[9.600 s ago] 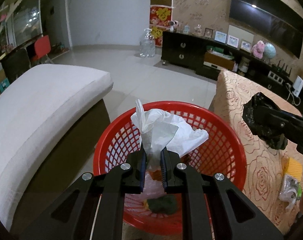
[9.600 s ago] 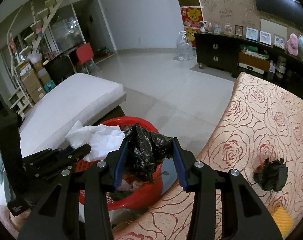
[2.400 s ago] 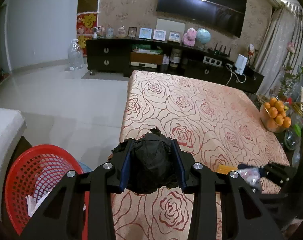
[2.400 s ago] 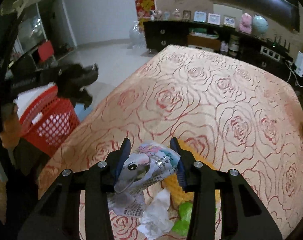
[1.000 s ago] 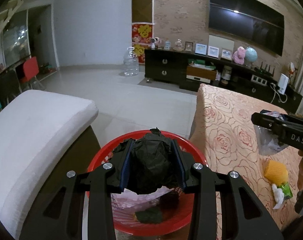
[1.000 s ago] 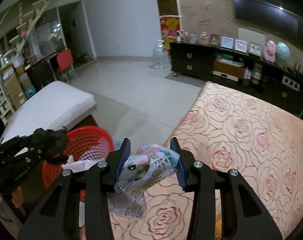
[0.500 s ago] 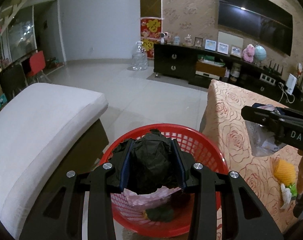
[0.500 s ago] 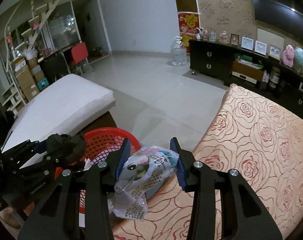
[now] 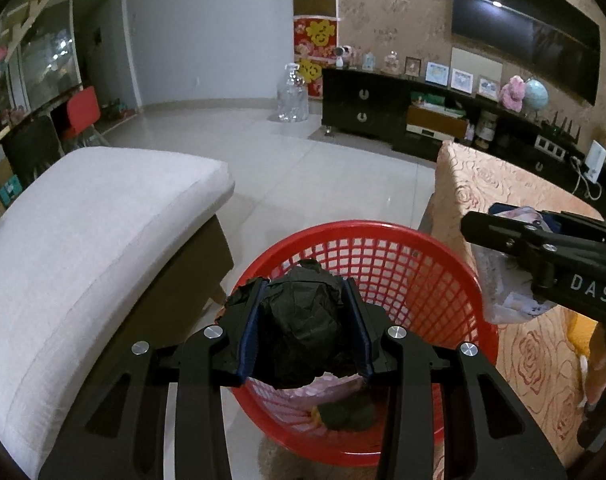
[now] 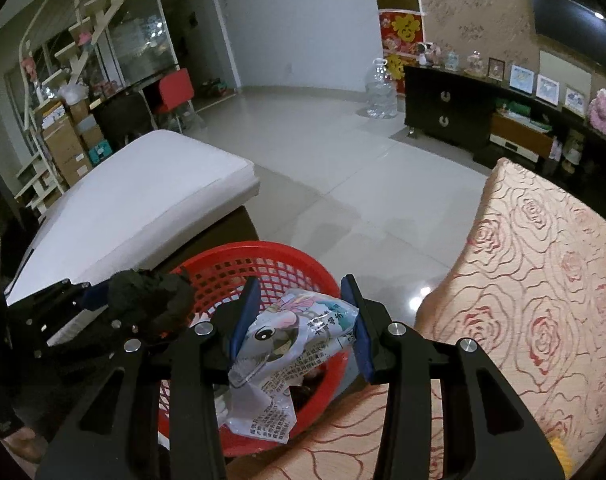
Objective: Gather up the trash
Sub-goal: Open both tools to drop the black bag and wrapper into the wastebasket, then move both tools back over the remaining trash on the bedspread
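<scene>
My left gripper (image 9: 303,326) is shut on a crumpled black bag (image 9: 301,322) and holds it above the near side of the red mesh basket (image 9: 383,252) on the floor. My right gripper (image 10: 299,326) is shut on a printed plastic snack wrapper (image 10: 291,340) and holds it over the basket's right rim (image 10: 259,248), beside the table edge. The right gripper also shows in the left wrist view (image 9: 499,224), and the left gripper with the black bag in the right wrist view (image 10: 143,292). Pink and dark trash (image 9: 343,408) lies in the basket.
A white cushioned bench (image 9: 83,216) stands left of the basket. The table with a rose-patterned cloth (image 10: 543,280) is at the right; a yellow item (image 9: 581,326) lies on it. Tiled floor (image 9: 323,172) and a dark TV cabinet (image 9: 383,108) lie beyond.
Both grippers have swung from the table toward the basket. The left now holds the black bag over it, and the right has brought the wrapper to the basket's right rim.
</scene>
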Demonstrator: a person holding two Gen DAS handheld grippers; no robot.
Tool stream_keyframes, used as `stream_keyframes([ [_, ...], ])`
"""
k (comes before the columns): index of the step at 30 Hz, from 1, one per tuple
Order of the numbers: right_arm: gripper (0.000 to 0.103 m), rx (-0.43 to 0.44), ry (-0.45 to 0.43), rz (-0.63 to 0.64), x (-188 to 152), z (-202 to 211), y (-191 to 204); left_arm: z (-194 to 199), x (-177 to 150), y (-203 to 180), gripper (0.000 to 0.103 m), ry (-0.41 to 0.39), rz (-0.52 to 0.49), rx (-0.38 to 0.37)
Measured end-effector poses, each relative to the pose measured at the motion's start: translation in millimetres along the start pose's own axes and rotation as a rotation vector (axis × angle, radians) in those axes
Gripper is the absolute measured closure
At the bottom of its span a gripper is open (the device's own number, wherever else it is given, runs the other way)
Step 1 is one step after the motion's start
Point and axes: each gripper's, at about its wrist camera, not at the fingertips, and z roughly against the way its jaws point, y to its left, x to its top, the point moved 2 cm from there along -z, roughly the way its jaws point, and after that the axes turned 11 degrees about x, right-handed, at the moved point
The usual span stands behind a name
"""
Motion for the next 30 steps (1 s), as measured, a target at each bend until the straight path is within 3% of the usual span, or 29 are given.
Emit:
stream_keyframes([
  [5, 0.059, 0.020, 0.026, -0.020, -1, -13, 1, -7, -4, -2, 0.066, 0.020, -0.020, 0.001],
  [13, 0.043, 0.008, 0.006, -0.043, -1, -9, 2, -9, -7, -5, 0.062, 0.031, -0.033, -0.017],
  [22, 0.043, -0.011, -0.016, -0.077, 3, 5, -11, -2, -5, -2, 0.036, 0.006, 0.003, -0.036],
  [30, 0.043, -0.037, -0.030, -0.099, 0, 19, -23, 6, 3, -1, 0.032, -0.021, 0.039, -0.046],
])
